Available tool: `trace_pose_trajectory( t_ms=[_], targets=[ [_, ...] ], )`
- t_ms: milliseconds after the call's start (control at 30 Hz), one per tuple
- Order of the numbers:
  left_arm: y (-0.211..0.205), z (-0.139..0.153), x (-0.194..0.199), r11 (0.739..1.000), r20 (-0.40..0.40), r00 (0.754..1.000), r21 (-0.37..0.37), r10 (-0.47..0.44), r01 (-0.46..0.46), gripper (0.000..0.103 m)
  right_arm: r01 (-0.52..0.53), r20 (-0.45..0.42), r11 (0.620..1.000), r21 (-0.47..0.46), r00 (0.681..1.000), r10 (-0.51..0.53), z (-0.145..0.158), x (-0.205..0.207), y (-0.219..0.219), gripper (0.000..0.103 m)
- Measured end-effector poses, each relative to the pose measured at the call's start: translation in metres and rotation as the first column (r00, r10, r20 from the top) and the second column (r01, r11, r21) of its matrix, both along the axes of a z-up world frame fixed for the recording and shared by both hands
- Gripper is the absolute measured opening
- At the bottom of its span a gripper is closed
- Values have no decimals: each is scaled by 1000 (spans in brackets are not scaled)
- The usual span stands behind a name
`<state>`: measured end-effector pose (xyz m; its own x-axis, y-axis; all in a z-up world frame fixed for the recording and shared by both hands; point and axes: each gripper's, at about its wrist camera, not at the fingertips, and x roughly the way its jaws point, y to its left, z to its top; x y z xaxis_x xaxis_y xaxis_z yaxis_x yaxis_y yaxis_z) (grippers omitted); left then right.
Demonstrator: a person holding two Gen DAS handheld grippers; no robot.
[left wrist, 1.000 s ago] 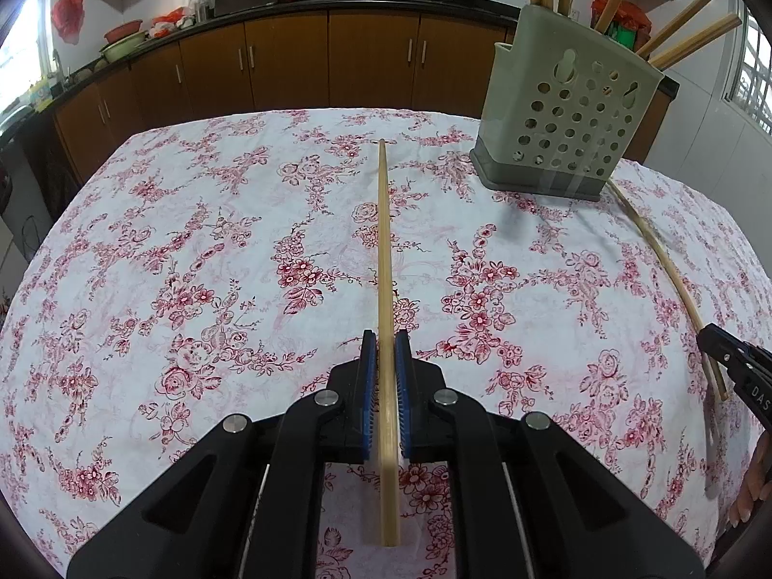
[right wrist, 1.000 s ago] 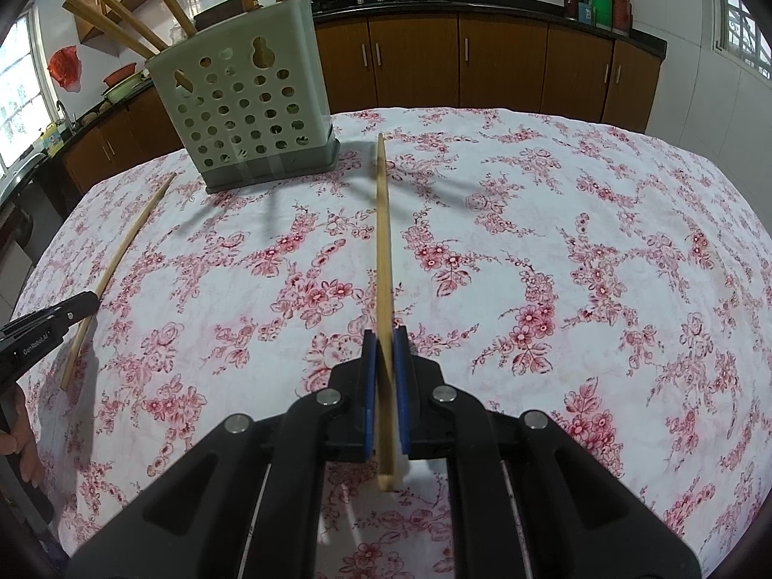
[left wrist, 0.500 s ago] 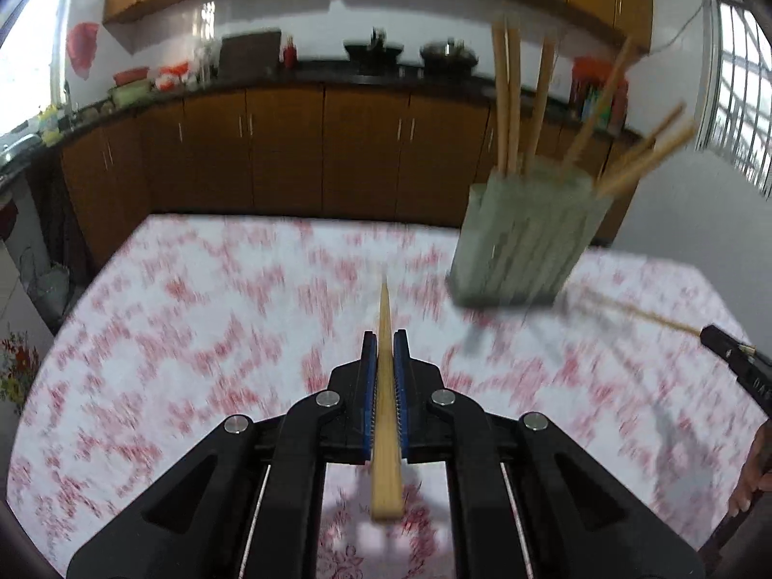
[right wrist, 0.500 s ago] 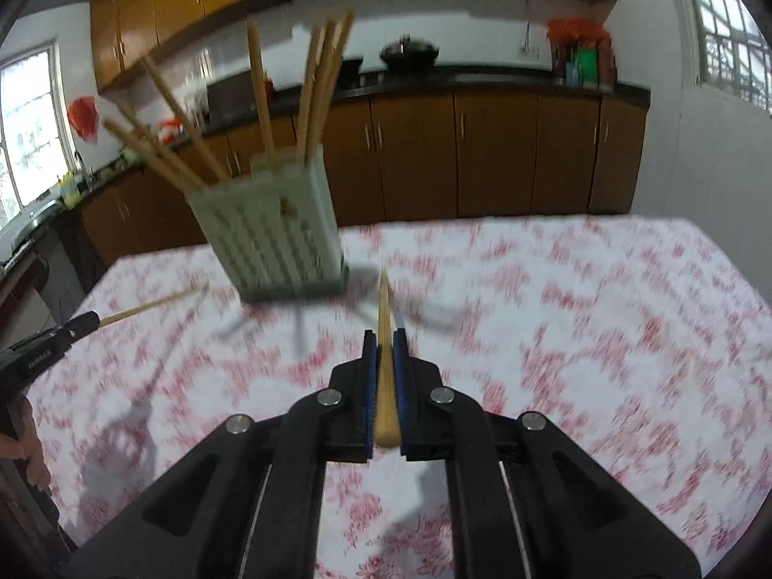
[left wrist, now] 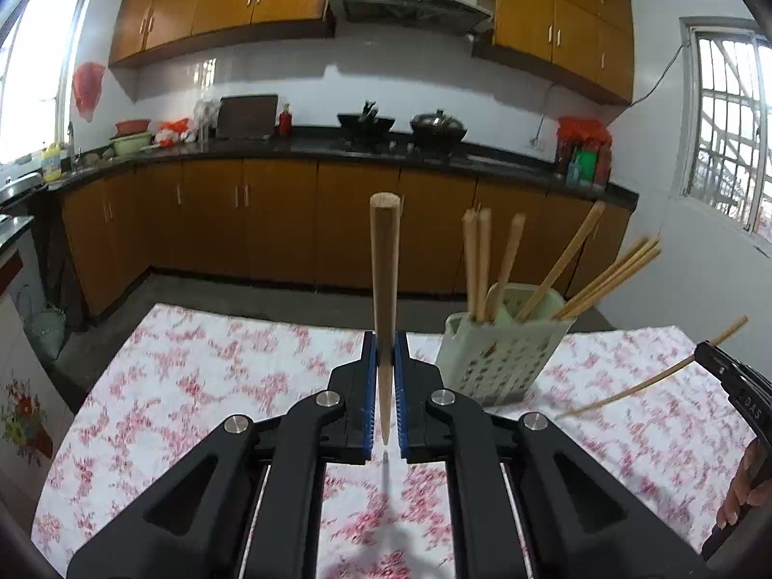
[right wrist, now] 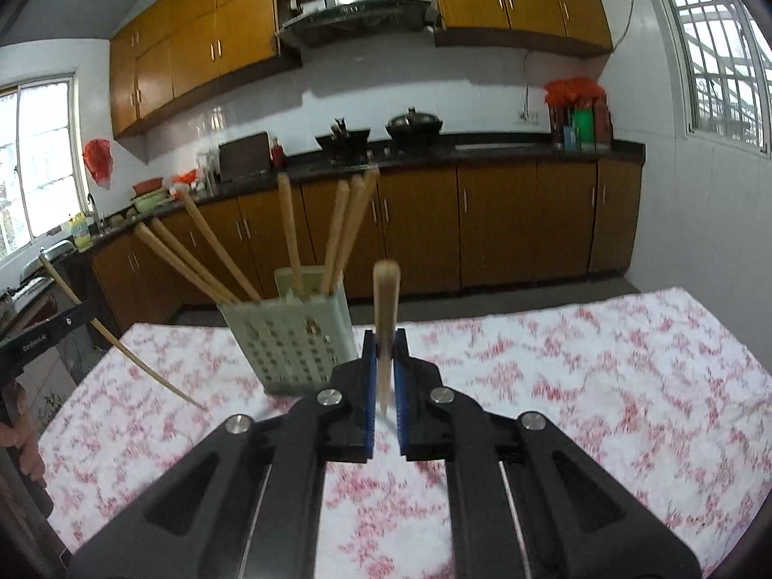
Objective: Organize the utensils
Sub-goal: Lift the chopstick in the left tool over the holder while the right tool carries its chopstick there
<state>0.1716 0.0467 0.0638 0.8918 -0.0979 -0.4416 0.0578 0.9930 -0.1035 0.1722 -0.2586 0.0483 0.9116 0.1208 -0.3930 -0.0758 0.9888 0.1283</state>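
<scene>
My left gripper (left wrist: pixel 384 337) is shut on a wooden chopstick (left wrist: pixel 384 280), held above the table with its thick end tilted up. My right gripper (right wrist: pixel 384 335) is shut on another wooden chopstick (right wrist: pixel 386 309), also lifted and tilted up. The pale green perforated utensil holder (left wrist: pixel 502 357) stands on the table with several chopsticks in it, to the right of the left gripper; in the right wrist view the holder (right wrist: pixel 289 337) is just left of the gripper. Each gripper shows at the edge of the other view, holding its chopstick (left wrist: pixel 646 381) (right wrist: pixel 111 333).
The table wears a white cloth with red flowers (left wrist: pixel 202 386). Behind it run brown kitchen cabinets (left wrist: pixel 270 222) and a dark counter with pots (left wrist: pixel 436 128). A person's fingers (left wrist: pixel 738 487) show at the right edge.
Both grippers have lifted their chopsticks off the table and tilted them up. The views have swung from the tabletop to the kitchen wall, and the holder now sits lower in view.
</scene>
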Motion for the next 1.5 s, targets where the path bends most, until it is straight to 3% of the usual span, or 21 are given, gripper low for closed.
trace_pose_trajectory(
  t_ms=[367,533,867,1067,1500],
  targets=[
    [-25,67,-17,990,174,980,-81,-97,113,8,-124,212,991,53,971,110,93,-24,8,8],
    [-38,86,-21,988,259,961,-83,-102,127,8,-135,268,990,43,956,118,115,-21,13,8],
    [-57,82,13,992,322,945,-86,-59,91,8,-126,244,992,7,962,120,121,23,29,8],
    [-62,58,31,993,276,959,-79,-63,88,8,-144,123,989,-23,982,146,96,59,44,8],
    [-60,38,43,989,196,978,-112,-73,97,9,-137,55,990,18,989,136,76,82,46,11]
  ],
)
